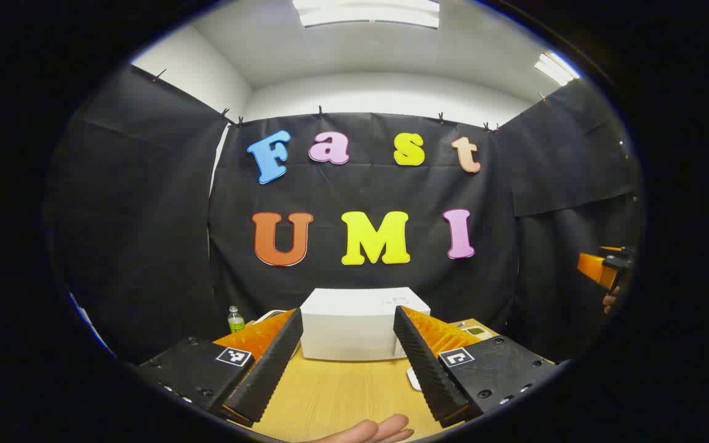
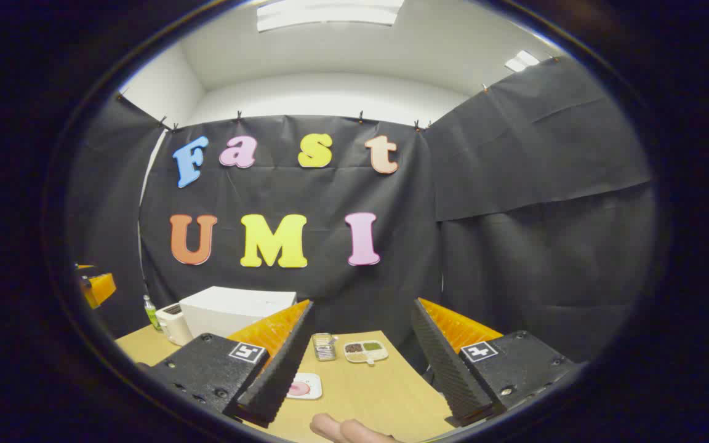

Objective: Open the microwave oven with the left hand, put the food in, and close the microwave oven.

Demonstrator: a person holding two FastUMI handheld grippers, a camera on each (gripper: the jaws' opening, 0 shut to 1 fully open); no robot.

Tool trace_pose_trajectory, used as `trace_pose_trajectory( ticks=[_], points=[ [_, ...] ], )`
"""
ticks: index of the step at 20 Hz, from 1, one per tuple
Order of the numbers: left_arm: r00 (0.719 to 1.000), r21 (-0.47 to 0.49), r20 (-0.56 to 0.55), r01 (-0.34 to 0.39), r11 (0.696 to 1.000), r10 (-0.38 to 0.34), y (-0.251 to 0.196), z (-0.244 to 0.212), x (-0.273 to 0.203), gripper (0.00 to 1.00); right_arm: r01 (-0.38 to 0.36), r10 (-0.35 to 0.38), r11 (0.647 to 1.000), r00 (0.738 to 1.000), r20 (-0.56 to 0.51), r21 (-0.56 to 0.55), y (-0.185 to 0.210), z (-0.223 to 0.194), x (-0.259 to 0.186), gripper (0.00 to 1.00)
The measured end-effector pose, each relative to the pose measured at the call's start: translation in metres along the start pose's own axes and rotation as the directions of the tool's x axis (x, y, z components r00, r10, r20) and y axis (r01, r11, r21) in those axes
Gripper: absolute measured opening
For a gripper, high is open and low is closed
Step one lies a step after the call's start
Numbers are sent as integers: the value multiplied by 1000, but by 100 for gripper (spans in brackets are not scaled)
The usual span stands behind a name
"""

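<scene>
Left gripper [image 1: 348,363] spread wide, nothing held; closed white microwave [image 1: 360,323] straight ahead between its fingers on the wooden table [image 1: 336,400]. Right gripper [image 2: 360,369] also spread, empty; food plate [image 2: 303,387] beside its left finger, microwave ahead-left.

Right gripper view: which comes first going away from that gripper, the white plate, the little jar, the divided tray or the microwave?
1. white plate, beside its left finger.
2. little jar and divided tray, mid-table, too close to call.
3. microwave, back left.
</scene>
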State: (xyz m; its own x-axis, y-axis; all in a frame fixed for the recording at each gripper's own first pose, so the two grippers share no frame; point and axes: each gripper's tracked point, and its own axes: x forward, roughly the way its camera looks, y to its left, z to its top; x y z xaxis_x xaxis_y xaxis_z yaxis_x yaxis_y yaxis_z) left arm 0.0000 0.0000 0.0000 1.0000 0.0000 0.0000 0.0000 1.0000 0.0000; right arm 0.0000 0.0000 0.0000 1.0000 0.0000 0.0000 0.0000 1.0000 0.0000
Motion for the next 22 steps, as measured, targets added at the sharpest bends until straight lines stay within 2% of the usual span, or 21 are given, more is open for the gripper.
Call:
trace_pose_trajectory(
  ticks=[3,4,5,6,7,8,9,10,11,12,14,15,17,18,19,20,22],
  points=[
    [1000,-4,-3,25,1000,-25,-12,-1,1,95,32,-32,999,999,14,-17,-11,2,-2,91],
    [999,-10,1,33,999,-33,-14,2,0,95,45,-45,999,999,28,-30,-14,5,-2,100],
    [999,-12,11,35,999,-35,-14,5,-1,94,54,-53,998,998,34,-44,-15,6,-1,100],
    [999,-14,22,37,999,-37,-14,10,-1,94,50,-48,997,998,35,-51,-14,5,-2,91],
    [999,-16,24,41,999,-41,-16,11,-2,95,36,-34,998,999,30,-45,-10,5,-3,92],
    [999,-19,23,43,999,-43,-17,11,-2,94,23,-22,999,999,28,-37,-8,6,-3,100],
    [999,-21,24,44,999,-43,-18,13,-2,94,19,-18,999,999,32,-35,-8,8,-2,92],
    [999,-21,29,43,999,-43,-18,15,0,94,18,-17,999,999,41,-38,-11,9,-1,100],
    [999,-17,33,39,999,-38,-17,17,1,94,21,-19,999,999,47,-42,-12,11,0,100],
    [999,-12,40,26,1000,-26,-14,18,1,94,17,-15,999,998,54,-46,-13,12,0,91],
    [998,-7,55,8,1000,-8,-11,21,4,94,2,0,999,998,55,-43,-11,9,1,92],
    [998,-8,53,17,1000,-16,-15,20,7,94,-1,3,999,999,54,-41,-12,8,2,100],
    [999,-3,50,17,1000,-17,-16,18,12,94,8,-6,999,998,59,-43,-18,8,4,100],
    [998,2,55,4,1000,-4,-13,18,17,94,8,-5,999,998,65,-39,-19,8,5,91],
    [998,8,56,1,1000,-1,-14,16,21,94,1,1,1000,998,70,-30,-16,9,6,92],
    [999,2,55,2,1000,-2,-18,13,27,94,-8,9,1000,998,70,-22,-14,7,8,100],
    [998,-10,60,4,1000,-3,-24,9,41,94,-23,24,1000,998,62,-17,-11,3,14,100]
  ],
)
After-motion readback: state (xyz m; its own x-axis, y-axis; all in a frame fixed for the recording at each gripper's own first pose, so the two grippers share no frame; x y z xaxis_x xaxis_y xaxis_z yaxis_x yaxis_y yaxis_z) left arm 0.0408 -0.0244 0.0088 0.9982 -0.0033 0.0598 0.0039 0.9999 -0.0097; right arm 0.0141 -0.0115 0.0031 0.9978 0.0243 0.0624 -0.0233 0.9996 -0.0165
